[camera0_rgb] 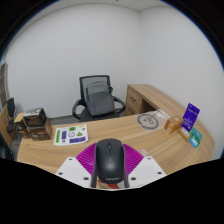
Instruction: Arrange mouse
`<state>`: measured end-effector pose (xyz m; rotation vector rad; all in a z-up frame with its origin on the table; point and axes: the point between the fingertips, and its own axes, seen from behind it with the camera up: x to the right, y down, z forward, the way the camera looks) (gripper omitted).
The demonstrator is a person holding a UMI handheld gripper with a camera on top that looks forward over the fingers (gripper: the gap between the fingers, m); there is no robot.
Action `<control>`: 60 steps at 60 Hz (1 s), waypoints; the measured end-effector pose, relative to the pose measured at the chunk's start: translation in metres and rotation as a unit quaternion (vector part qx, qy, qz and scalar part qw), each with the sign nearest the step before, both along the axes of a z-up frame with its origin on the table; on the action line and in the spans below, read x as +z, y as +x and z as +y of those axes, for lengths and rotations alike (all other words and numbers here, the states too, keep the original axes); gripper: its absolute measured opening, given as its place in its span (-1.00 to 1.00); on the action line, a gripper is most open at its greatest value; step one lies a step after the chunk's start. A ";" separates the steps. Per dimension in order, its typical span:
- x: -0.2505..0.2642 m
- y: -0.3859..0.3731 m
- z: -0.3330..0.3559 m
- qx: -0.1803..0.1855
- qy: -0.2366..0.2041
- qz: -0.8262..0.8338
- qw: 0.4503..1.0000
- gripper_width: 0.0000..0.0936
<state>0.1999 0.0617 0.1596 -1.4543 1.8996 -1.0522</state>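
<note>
**Mouse in my grip**

Both fingers of my gripper point(109, 172) press their pads against a black mouse point(109, 160), holding it over the wooden desk point(120, 135). Beyond stands an office chair point(99, 99).

Views: we have one, riding on the hand-held gripper point(110, 172).
Facing: we look forward across the bench point(120, 132) toward the far chair point(98, 98).
Nearness: close above the bench's near edge.

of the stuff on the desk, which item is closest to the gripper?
The black mouse: it sits between the gripper fingers, on the desk. The round white disc, purple box and brown boxes all lie well beyond.
</note>
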 end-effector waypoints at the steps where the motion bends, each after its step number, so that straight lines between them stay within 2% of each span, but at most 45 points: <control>1: -0.003 -0.001 -0.009 -0.005 -0.003 0.002 1.000 -0.22; 13: -0.066 -0.013 -0.073 -0.034 -0.003 0.033 0.999 -0.22; 29: -0.154 -0.025 -0.075 -0.026 0.018 0.076 0.997 -0.21; 38: -0.178 -0.029 -0.070 -0.019 0.023 0.087 0.996 -0.20; 46: -0.178 -0.027 -0.068 -0.010 0.015 0.078 0.997 -0.18; 50: -0.179 -0.026 -0.066 -0.007 0.023 0.079 0.997 -0.10; 51: -0.179 -0.026 -0.066 -0.007 0.025 0.080 0.996 0.00; 57: -0.176 -0.029 -0.064 -0.004 0.033 0.091 0.995 0.88; 60: -0.166 -0.032 -0.065 -0.001 0.032 0.089 0.996 0.79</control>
